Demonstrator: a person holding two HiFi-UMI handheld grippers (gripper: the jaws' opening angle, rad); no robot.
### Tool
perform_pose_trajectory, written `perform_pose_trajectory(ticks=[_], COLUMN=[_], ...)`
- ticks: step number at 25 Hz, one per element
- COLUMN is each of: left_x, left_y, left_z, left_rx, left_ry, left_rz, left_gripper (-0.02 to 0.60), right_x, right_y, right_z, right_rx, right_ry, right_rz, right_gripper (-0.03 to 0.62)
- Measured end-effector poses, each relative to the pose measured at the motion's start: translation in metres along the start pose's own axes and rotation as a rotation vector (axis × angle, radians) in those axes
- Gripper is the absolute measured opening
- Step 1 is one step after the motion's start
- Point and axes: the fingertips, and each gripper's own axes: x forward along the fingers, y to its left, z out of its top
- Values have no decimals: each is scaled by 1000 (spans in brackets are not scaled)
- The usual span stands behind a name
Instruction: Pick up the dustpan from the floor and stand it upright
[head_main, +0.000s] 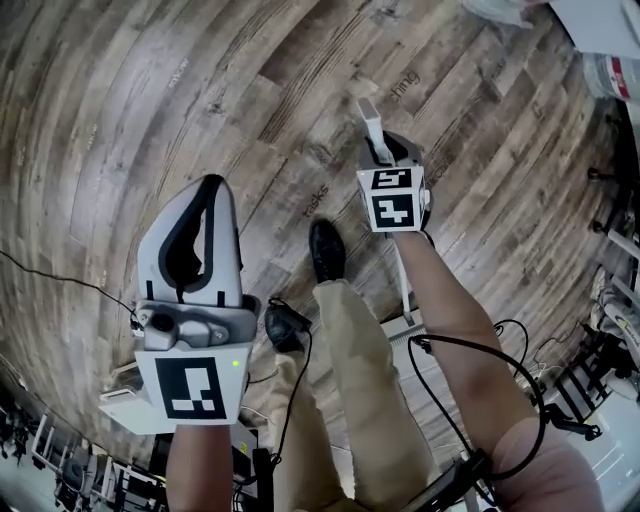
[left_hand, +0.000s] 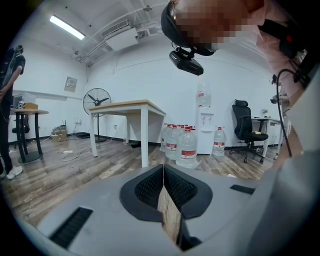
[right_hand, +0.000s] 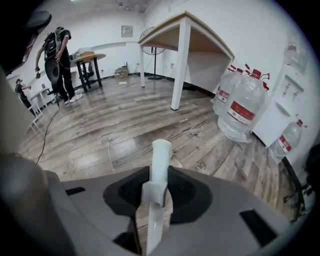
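In the head view, the grey left gripper (head_main: 208, 190) is held over the brown wood-plank floor (head_main: 150, 90), and the slim white plastic dustpan handle (head_main: 370, 122) is seen protruding from the right gripper (head_main: 385, 150).

In the left gripper view, the jaws are pressed together with nothing between them.

In the right gripper view, the handle is pinched between the jaws, lifted above the floor.

Lettering "tasks" (head_main: 316, 200) on floor (head_main: 130, 110)

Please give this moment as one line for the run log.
left gripper: shut, empty | right gripper: shut on dustpan handle | handle tip: sticks out past the jaws, above wood floor
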Motion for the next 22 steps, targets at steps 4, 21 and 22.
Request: perform_pose_trajectory(ticks=[4,21,22], left_x=[-17,-133,-142], left_y=[-8,-61,-65], left_z=[35,150,155], left_rx=[9,55,58], left_ry=[-25,-133,-140], left_rz=[-11,-118,-123], left_gripper=[14,14,14], right_x=[-39,-229,-241], right_y=[-7,-16,-15], right_z=[13,31,29], right_rx=[3,38,40], right_ry=[-34,-185,-197], right_rz=[-13,-114,-118], right_gripper=[115,112,112])
